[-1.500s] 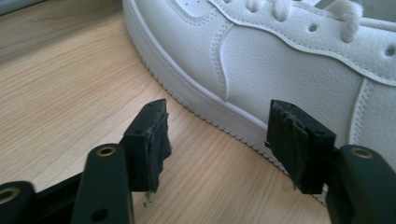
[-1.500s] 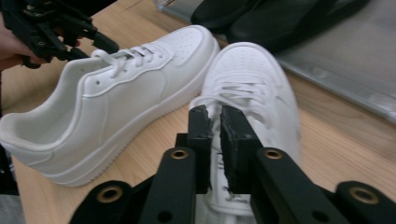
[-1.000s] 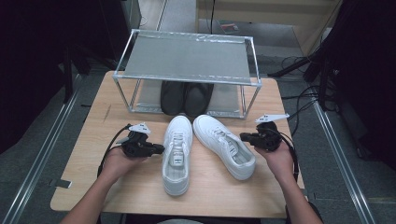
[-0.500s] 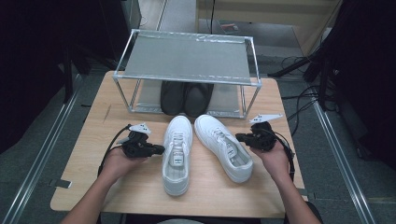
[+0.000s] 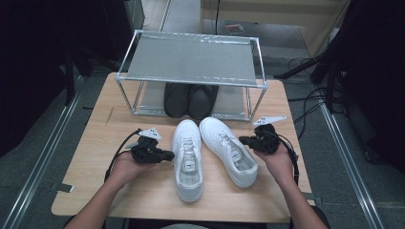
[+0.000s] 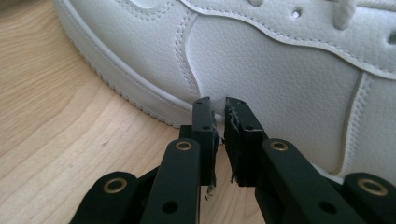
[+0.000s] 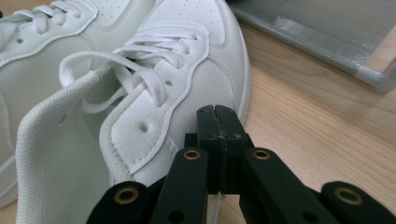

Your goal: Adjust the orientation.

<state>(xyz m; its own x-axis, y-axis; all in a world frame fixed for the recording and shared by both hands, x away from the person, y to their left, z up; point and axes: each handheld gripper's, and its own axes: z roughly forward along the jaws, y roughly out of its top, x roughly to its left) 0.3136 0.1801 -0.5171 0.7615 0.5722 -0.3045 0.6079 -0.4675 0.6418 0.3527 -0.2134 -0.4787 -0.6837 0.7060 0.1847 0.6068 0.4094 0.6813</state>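
Two white sneakers sit side by side near the middle of the bench (image 5: 95,143), toes toward the far edge, just in front of a metal rack (image 5: 191,62) that shelters a pair of black shoes (image 5: 190,100) on its lower level. The left sneaker (image 5: 187,157) lies straight; the right sneaker (image 5: 229,150) is angled, its heel swung toward the right edge.

From above, the left gripper (image 5: 167,155) lies level at the left sneaker's outer side and the right gripper (image 5: 243,140) at the right sneaker's outer side, each held in a hand coming in from the near edge.

The left gripper view adds what the overhead cannot: its jaws stand a narrow slit apart, tips right at the leather side panel just above the sole, with nothing clamped between them; whether they touch the leather I cannot tell. The right gripper view shows its jaws pressed fully together, empty, beside the collar and loose laces.
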